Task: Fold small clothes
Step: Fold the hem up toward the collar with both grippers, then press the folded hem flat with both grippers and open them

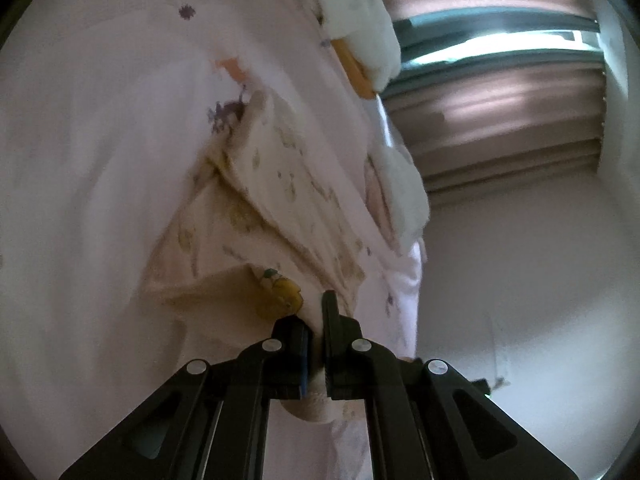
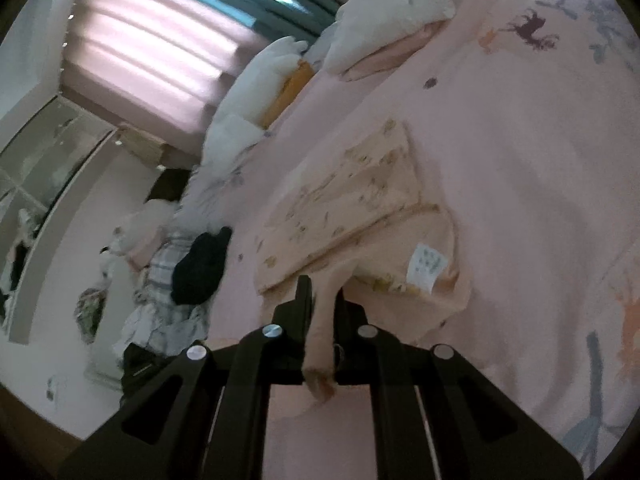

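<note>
A: Both sets of jaws are clamped on cloth. The left gripper [image 1: 316,320] pinches the near edge of the small printed garment [image 1: 256,216] at the bottom centre of its view; the right gripper [image 2: 322,300] has a strip of the same garment [image 2: 352,204] pulled through its closed jaws

B: Where does the piece sit?

A: On the pink bedspread [image 2: 520,168], mid-frame in both views. Its long axis runs diagonally, lower left to upper right in the right wrist view, away from the grippers. The care label [image 2: 428,266] shows just right of the grip

B: What could spoil it?

A: I'd guess uneven lifting: one corner ahead would skew the fold. The right grip looks thin, so that strip could slip out – and the folded layers behind may drag open
</note>
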{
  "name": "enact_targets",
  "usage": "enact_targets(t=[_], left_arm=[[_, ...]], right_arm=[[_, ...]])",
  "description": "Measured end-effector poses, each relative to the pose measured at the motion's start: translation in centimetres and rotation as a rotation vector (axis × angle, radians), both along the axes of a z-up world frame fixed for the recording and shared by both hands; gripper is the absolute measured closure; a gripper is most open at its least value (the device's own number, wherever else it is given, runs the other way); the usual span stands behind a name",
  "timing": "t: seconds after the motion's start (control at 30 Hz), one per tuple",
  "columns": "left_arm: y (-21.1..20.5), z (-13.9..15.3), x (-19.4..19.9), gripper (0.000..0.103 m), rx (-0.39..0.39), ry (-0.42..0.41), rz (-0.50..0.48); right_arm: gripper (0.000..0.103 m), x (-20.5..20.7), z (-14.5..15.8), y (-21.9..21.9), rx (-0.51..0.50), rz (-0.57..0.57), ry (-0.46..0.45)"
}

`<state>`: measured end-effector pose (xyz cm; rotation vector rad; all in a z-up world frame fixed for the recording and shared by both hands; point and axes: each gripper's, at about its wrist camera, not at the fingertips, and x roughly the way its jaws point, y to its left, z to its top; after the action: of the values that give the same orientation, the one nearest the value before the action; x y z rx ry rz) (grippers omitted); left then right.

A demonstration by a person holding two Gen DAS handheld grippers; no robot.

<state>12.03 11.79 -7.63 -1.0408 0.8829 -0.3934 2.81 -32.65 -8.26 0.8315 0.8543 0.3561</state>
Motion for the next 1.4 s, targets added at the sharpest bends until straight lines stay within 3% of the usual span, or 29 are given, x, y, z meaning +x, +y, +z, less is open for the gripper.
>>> enact_targets(t=[0.23, 0.4, 0.53, 0.7, 0.8, 1.0, 1.1, 1.17, 1.23, 1.27, 1.3, 1.4], left_arm=[[1.1, -1.2, 5.0, 0.101, -0.021, 0.015, 0.034], [1.1, -1.3, 9.6, 0.101, 0.038, 0.021, 0.023], [0.9, -2.1, 13.5, 0.101, 0.036, 0.035, 0.022], [0.4, -3.5, 18.3, 0.1, 0.193, 0.099, 0.013], [0.5, -5.3, 20.9, 0.101, 0.225, 0.171, -0.043], [1.1, -5.3, 21.3, 0.1, 0.233, 0.224, -0.061], [0.6, -2.8, 20.3, 0.1, 0.313, 0.181, -0.073], [0.2, -1.1, 19.4, 0.094, 0.346, 0.157, -0.079], [-0.1, 0.5, 18.1, 0.057, 0.388, 0.129, -0.069], [-0.3, 1.5, 17.3, 0.051, 0.423, 0.097, -0.051], [-0.4, 2.7, 16.6, 0.046, 0.468, 0.061, -0.034], [0.0, 5.0, 15.0, 0.046, 0.533, -0.012, 0.021]], right_arm=[[0.094, 3.7, 0.1, -0.2, -0.03, -0.043, -0.008], [0.095, 7.7, -0.5, -0.3, -0.063, -0.063, 0.011], [0.095, 12.2, -1.6, -0.2, -0.107, -0.077, 0.037], [0.095, 17.2, -3.6, -0.5, -0.155, -0.1, 0.085], [0.095, 20.0, -5.2, -1.4, -0.209, -0.125, 0.128], [0.092, 21.3, -6.7, -2.5, -0.294, -0.09, 0.165], [0.091, 20.6, -5.9, -2.1, -0.343, -0.056, 0.16], [0.091, 19.7, -4.5, -1.7, -0.357, -0.029, 0.139], [0.088, 19.1, -3.2, -1.3, -0.374, -0.018, 0.122], [0.084, 18.6, -2.4, -1.0, -0.39, -0.014, 0.114], [0.081, 18.2, -1.8, -0.7, -0.407, -0.008, 0.111], [0.072, 16.9, 0.1, 0.4, -0.451, 0.023, 0.1]])
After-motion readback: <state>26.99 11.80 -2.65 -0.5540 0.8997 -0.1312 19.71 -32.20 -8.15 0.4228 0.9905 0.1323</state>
